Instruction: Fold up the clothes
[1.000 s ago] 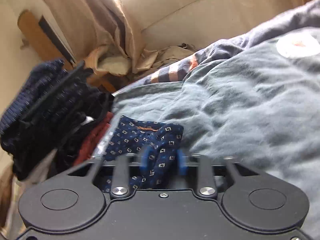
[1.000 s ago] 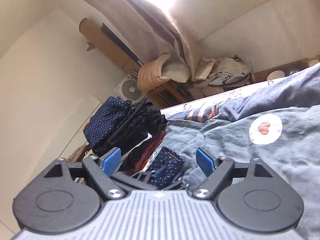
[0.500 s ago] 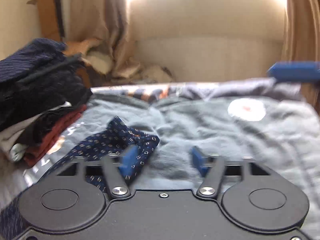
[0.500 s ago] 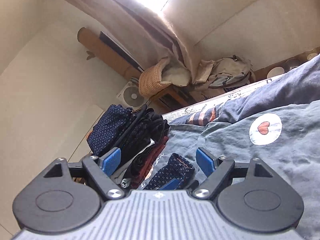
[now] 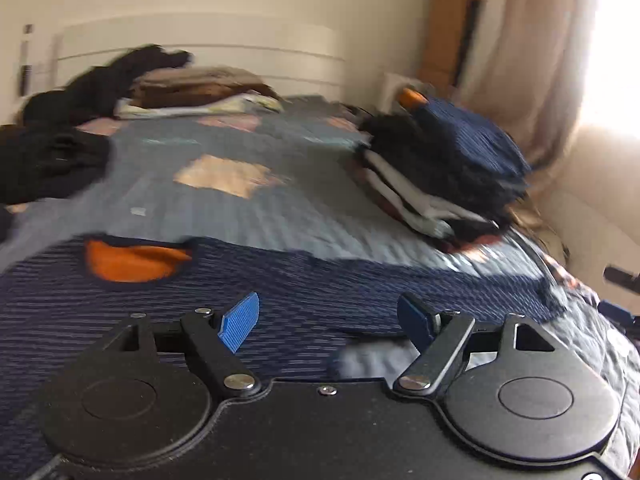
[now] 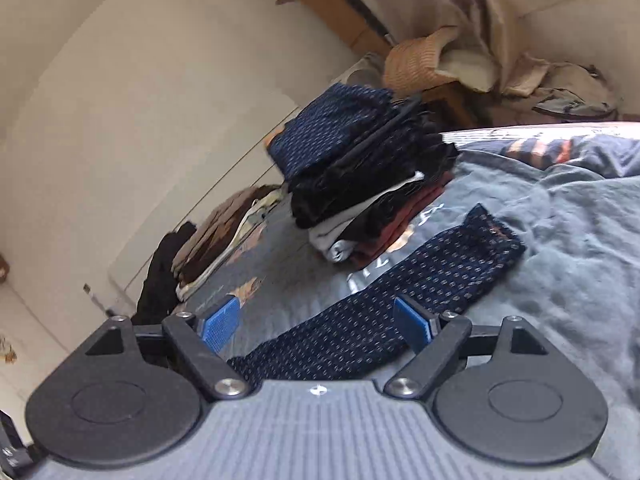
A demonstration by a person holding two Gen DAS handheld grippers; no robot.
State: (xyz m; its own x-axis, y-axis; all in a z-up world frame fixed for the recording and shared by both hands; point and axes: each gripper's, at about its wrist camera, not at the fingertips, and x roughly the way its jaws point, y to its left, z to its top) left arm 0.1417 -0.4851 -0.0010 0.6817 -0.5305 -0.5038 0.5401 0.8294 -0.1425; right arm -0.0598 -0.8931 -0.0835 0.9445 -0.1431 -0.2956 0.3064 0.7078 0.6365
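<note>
A navy dotted garment (image 5: 280,292) with an orange inner collar (image 5: 132,260) lies spread on the bed just beyond my left gripper (image 5: 326,316). That gripper is open, its blue pads (image 5: 240,320) wide apart with nothing pressed between them. In the right wrist view the same garment (image 6: 420,284) runs as a long band from under my right gripper (image 6: 316,320) toward the upper right. The right gripper is open above it and holds nothing. A stack of folded clothes (image 6: 360,172) stands behind the garment, also seen as a blurred stack (image 5: 444,168) at the right.
The grey-blue bedspread (image 6: 580,240) is wrinkled. A second pile of folded clothes (image 5: 192,88) and loose black clothes (image 5: 48,152) lie by the white headboard (image 5: 200,48). A curtain (image 5: 540,60) hangs at the right; a straw basket (image 6: 416,60) sits beyond the bed.
My left gripper has let go of the navy garment, opened and swung round toward the headboard. The garment now lies stretched out instead of bunched. My right gripper shifted and rolled a little.
</note>
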